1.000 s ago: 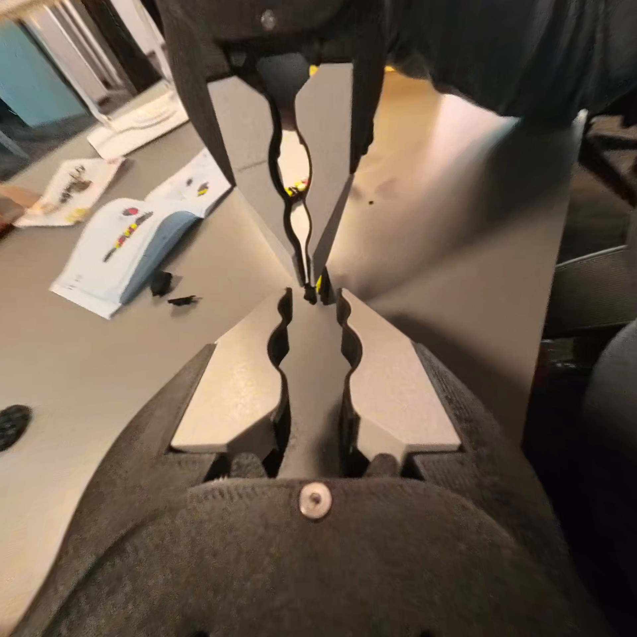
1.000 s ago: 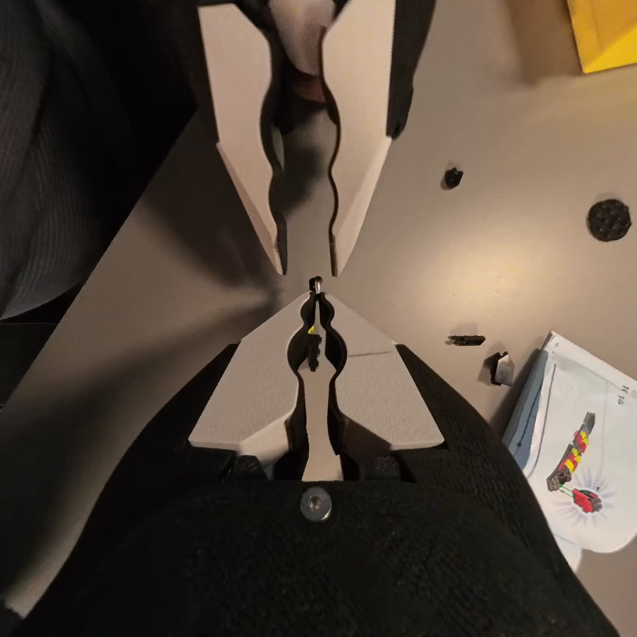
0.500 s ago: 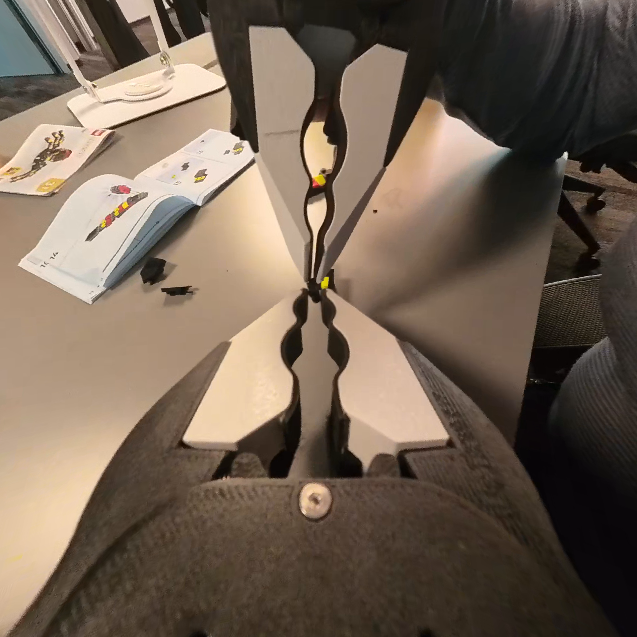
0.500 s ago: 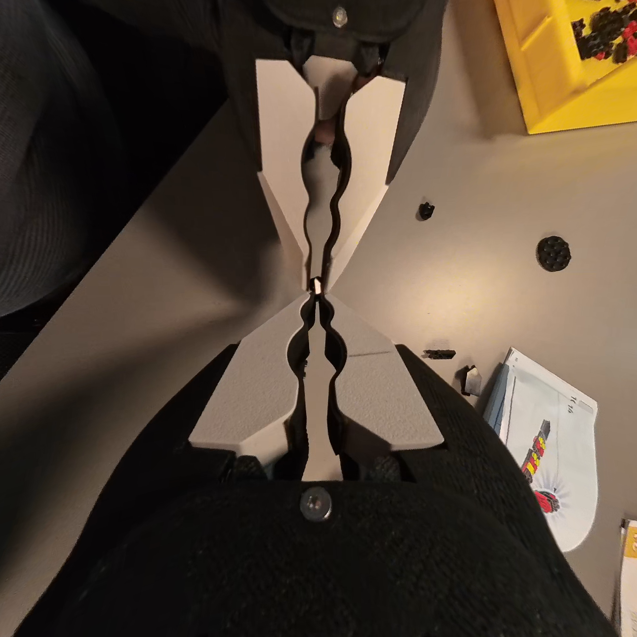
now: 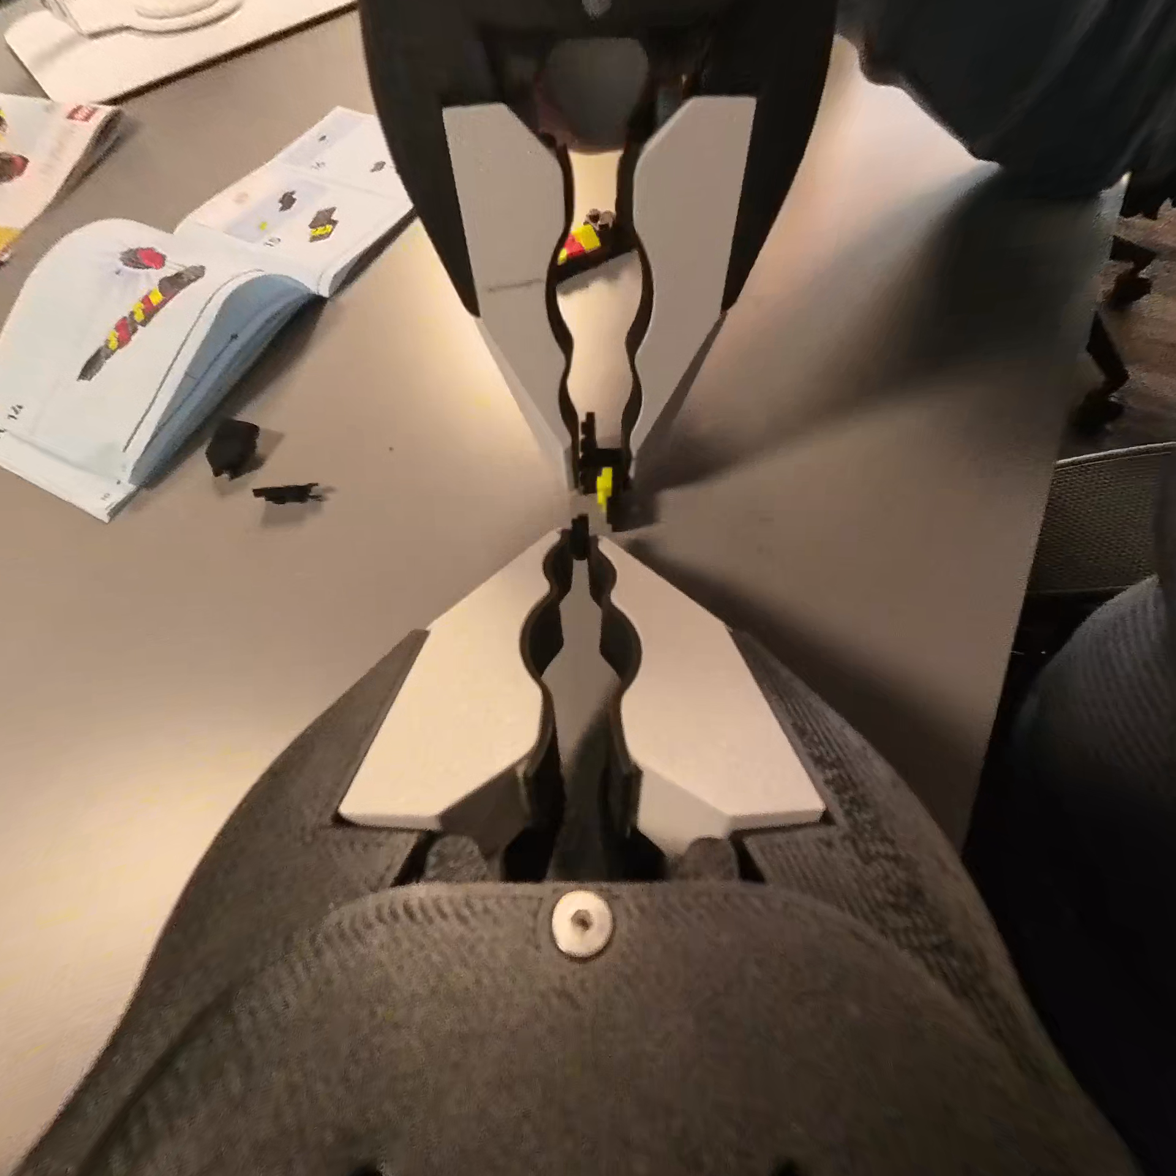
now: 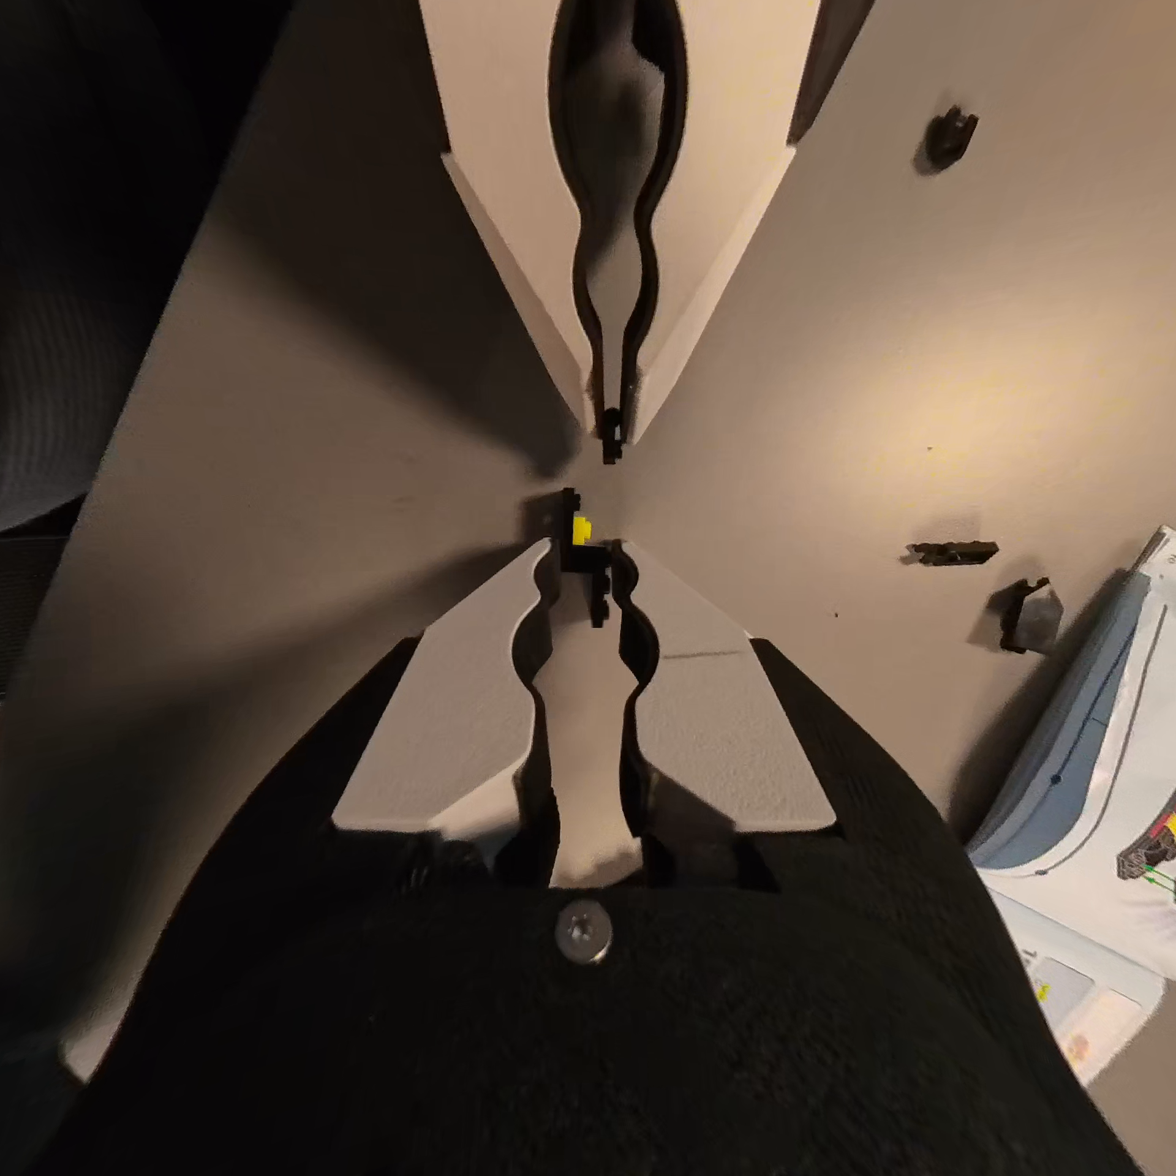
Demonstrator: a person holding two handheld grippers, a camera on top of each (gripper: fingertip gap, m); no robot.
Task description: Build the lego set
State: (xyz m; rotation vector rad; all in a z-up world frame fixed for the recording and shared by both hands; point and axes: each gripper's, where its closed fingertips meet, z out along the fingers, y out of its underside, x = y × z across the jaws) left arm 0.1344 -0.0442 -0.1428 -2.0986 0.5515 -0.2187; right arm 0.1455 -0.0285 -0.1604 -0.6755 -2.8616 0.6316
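Lego black-and-yellow sub-assembly (image 6: pixel 582 547) sits clamped in the right tool (image 6: pixel 582 553); left tool (image 5: pixel 580 541) pinches a small black piece (image 5: pixel 579 531), not yet joined; loose parts (image 5: pixel 286 493) wait beside an open booklet (image 5: pixel 146 331).

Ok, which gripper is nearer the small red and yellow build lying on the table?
Right. The red and yellow build shows between the jaws of the right gripper, apparently just behind it; the left gripper faces it from the opposite side, farther off.

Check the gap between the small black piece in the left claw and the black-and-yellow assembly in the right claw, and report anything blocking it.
Nothing visible blocks it. The small black piece, pinched in the left claw, faces the black-and-yellow assembly held by the right claw across a short open gap above bare table.
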